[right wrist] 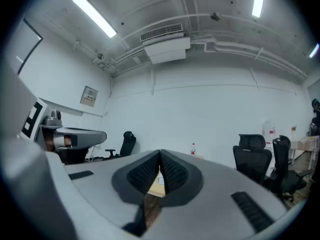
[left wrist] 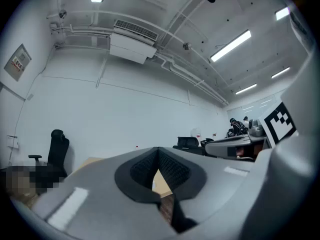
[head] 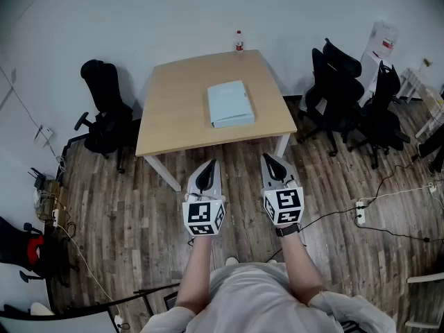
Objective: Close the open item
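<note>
Head view: binder (head: 230,103) flat mid-table (head: 166,127), long axis running away from person. Left gripper (head: 210,165) and right gripper (head: 269,159) short of table's near edge, binder ahead between them, neither clearly nearer.
Left gripper view: jaws met, empty.
Right gripper view: same, clenched on nothing.

Head view: the pale blue flat rectangular case (head: 230,103) on the light wooden bench (head: 173,113) is too small for me to tell its seam or hinge. The small red-capped bottle (head: 238,42) at the far edge has an unreadable label. In each gripper view my left tongs (left wrist: 159,151) and right tongs (right wrist: 160,154) hide the bench, bar a sliver under their closed tips. My torso (head: 250,300) is cut off below.
</note>
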`<act>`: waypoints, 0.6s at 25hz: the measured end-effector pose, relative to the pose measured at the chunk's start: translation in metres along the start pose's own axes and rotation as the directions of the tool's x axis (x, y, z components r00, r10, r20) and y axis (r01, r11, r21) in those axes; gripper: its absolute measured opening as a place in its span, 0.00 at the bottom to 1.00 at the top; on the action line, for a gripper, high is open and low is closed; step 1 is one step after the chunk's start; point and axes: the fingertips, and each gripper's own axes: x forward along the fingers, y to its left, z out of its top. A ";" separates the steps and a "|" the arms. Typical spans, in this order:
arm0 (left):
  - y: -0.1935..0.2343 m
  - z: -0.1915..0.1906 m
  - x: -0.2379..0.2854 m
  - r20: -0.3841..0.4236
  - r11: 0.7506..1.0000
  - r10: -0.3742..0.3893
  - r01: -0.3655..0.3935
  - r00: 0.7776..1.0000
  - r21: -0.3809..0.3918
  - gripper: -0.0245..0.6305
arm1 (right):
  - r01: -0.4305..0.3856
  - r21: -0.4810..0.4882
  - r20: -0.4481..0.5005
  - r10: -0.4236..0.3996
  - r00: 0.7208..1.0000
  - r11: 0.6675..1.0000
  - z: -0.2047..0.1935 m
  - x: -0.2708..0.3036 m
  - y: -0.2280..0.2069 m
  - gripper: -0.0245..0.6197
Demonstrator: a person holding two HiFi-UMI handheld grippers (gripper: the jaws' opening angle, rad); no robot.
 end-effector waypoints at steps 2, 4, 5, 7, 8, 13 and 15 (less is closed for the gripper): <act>0.003 -0.002 -0.006 -0.008 1.000 0.009 -0.009 1.000 0.003 0.05 | -0.001 -0.002 0.007 0.001 1.000 1.000 0.001 -0.002 0.006 0.06; 0.007 -0.002 -0.012 -0.015 1.000 0.014 -0.014 1.000 0.005 0.05 | 0.001 -0.001 0.011 -0.001 1.000 1.000 0.002 -0.004 0.013 0.06; 0.009 -0.002 -0.016 -0.016 1.000 0.015 -0.015 1.000 0.007 0.05 | 0.005 0.003 0.010 -0.005 1.000 1.000 0.002 -0.004 0.015 0.06; 0.014 0.000 -0.023 -0.012 1.000 0.013 -0.013 1.000 0.006 0.05 | 0.019 0.022 0.004 -0.019 1.000 1.000 0.001 -0.005 0.021 0.06; 0.017 0.000 -0.027 -0.008 1.000 0.012 -0.012 1.000 0.001 0.05 | 0.027 0.036 -0.002 -0.027 1.000 0.999 -0.001 -0.005 0.024 0.06; 0.028 -0.007 -0.048 0.001 0.999 -0.005 0.005 1.000 -0.043 0.05 | 0.069 0.094 -0.048 -0.065 0.997 0.993 -0.020 -0.007 0.040 0.06; 0.031 -0.017 -0.057 -0.004 0.997 -0.010 0.009 1.000 -0.077 0.05 | 0.072 0.087 -0.060 -0.067 0.996 0.994 -0.028 -0.010 0.049 0.06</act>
